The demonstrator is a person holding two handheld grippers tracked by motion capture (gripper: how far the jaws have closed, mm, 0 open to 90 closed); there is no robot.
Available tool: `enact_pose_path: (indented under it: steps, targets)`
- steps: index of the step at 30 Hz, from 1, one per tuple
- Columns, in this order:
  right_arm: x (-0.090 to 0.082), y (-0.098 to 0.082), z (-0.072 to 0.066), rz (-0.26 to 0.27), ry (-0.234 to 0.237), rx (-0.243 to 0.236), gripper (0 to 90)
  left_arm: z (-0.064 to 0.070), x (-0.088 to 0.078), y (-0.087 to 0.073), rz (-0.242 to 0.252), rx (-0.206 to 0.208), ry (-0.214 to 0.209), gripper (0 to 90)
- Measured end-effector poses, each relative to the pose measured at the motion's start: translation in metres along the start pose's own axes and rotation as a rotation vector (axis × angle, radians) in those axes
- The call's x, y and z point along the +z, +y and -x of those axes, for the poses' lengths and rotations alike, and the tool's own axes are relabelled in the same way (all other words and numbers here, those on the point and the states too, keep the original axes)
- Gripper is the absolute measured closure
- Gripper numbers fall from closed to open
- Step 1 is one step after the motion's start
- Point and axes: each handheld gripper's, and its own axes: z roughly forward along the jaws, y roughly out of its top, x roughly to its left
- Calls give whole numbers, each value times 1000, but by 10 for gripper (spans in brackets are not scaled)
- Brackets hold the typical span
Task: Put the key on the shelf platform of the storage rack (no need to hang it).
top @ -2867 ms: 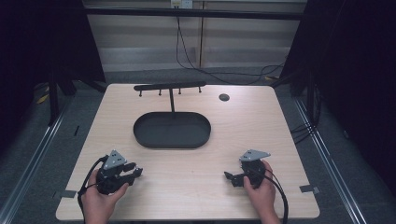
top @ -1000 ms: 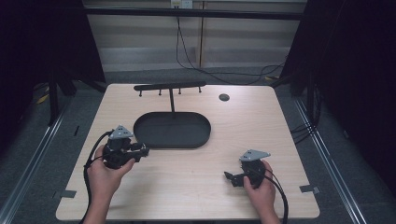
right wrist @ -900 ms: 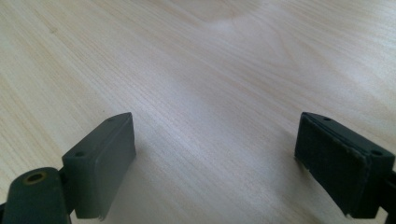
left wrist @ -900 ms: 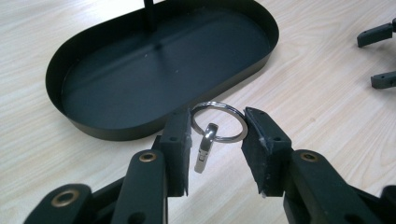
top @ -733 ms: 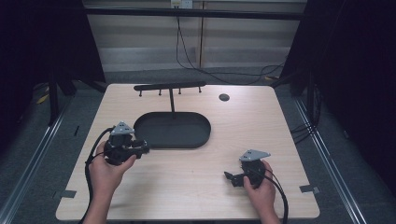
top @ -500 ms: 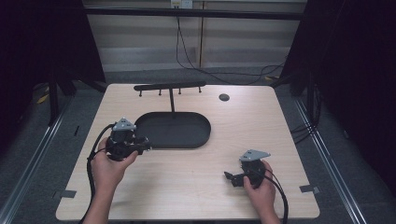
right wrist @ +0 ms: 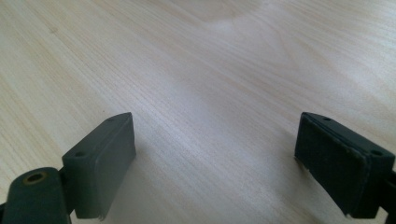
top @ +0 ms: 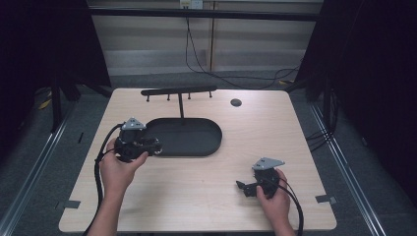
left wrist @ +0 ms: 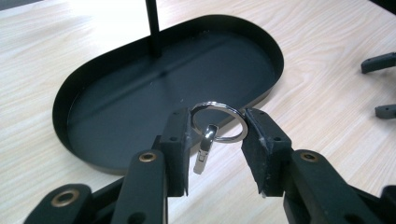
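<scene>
a person sat at the near edge of a pale wooden table [top: 295,128], both forearms coming in from the bottom of the high view, each hand holding a black two-jaw gripper with a cable trailing back from it. nearest the person, on their right, the right gripper [top: 244,186] lay low over bare wood close to the near edge, well apart from everything else; in the right gripper view its jaws stood wide apart with nothing but wood grain between them. a little farther in, on the left, the left gripper [top: 156,146] was raised at the near left end of a black oval tray [top: 206,147]. in the left gripper view its jaws were closed on a silver key ring [left wrist: 218,122], the pads pressing the ring from both sides so that it stood between them, with a small metal clasp [left wrist: 204,153] hanging down from it; the ring hovered just above the tray's near rim. a thin black post [top: 181,104] rose from the tray's far side and carried a black crossbar with short pegs [top: 178,91]. beyond that, toward the far right of the table, sat a small dark round disc [top: 236,102].
</scene>
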Motion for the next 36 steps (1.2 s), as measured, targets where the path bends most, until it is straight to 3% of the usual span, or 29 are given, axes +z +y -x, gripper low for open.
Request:
enact_pose_path:
  steps: [6, 7, 10, 15, 22, 31, 36]
  targets:
    - [0, 0, 0, 0, 0, 0, 116, -1, 4, 9, -7, 12, 9, 625]
    - [0, 0, 0, 0, 0, 0, 116, 0, 5, 10, 6, -6, 7, 624]
    - [0, 0, 0, 0, 0, 0, 116, 0, 6, 15, 4, -10, 3, 625]
    - [0, 0, 0, 0, 0, 0, 116, 0, 8, 23, -4, 12, 5, 625]
    - [0, 0, 0, 0, 0, 0, 116, 2, 19, 31, 5, -13, -7, 625]
    - [0, 0, 0, 0, 0, 0, 117, -1, 26, 41, 12, -11, 25, 625]
    - [0, 0, 0, 0, 0, 0, 117, -1, 32, 45, 14, -15, 17, 624]
